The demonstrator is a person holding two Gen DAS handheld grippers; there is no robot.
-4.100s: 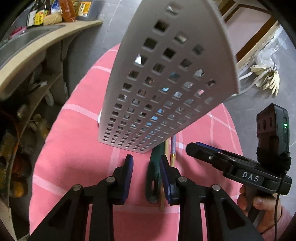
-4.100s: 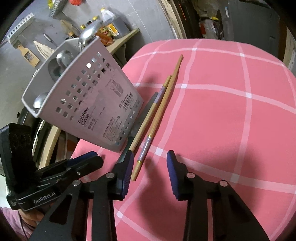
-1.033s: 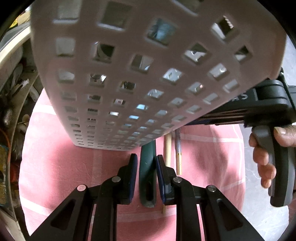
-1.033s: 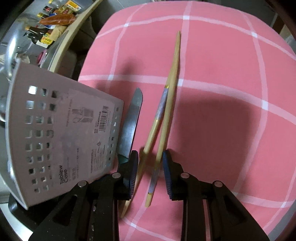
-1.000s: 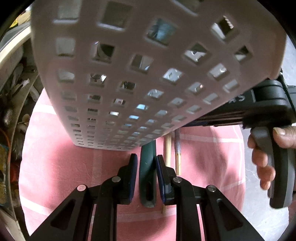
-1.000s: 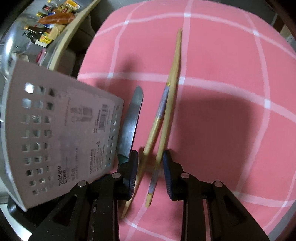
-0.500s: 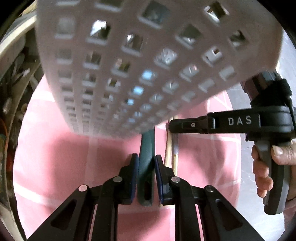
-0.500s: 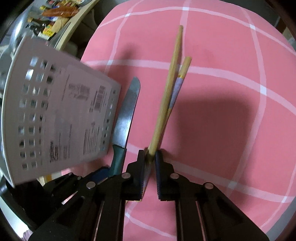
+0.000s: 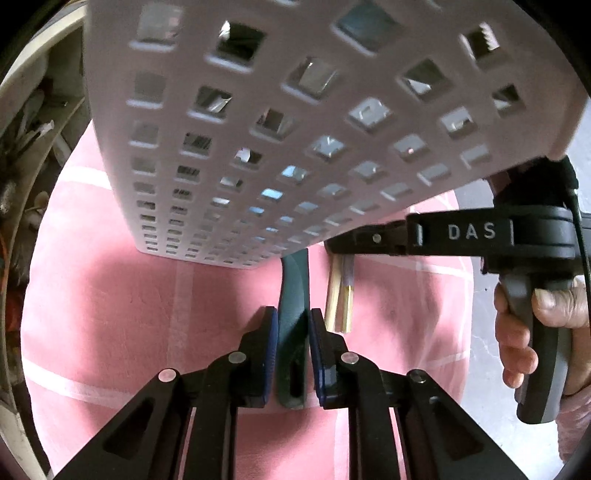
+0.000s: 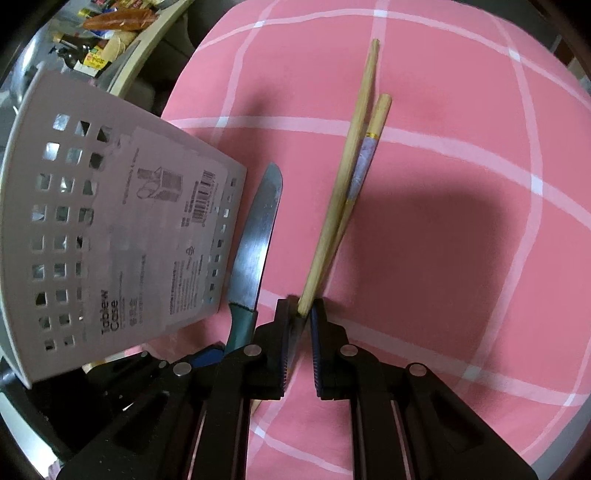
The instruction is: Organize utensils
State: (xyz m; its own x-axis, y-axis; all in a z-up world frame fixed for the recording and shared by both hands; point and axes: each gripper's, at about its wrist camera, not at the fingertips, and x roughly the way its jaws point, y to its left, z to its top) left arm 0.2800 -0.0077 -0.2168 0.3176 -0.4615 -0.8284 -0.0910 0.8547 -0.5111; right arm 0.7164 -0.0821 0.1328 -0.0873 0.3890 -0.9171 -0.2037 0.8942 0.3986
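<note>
A knife lies on the pink checked tablecloth (image 10: pixel 461 192), steel blade (image 10: pixel 258 236) pointing away. My left gripper (image 9: pixel 291 317) is shut on its dark green handle (image 9: pixel 293 280). Right behind it stands a white perforated utensil caddy (image 9: pixel 295 110), tilted and filling the top of the left wrist view; metal utensils glint through its holes. My right gripper (image 10: pixel 300 314) is shut on the near ends of two wooden chopsticks (image 10: pixel 354 162), which cross and stick out forward. From the left wrist it shows as a black body marked DAS (image 9: pixel 461 232) with the chopstick ends (image 9: pixel 341 295) below it.
The caddy (image 10: pixel 110 229) sits at the cloth's left edge, close beside the knife. A counter with bottles and packets (image 10: pixel 110 22) lies beyond that edge. A person's hand (image 9: pixel 535 332) grips the right gripper's handle. Open cloth stretches to the right of the chopsticks.
The right jaws closed on the two chopsticks and rose with them; the sticks now cross. The left jaws narrowed onto the knife handle. The caddy tilted a little.
</note>
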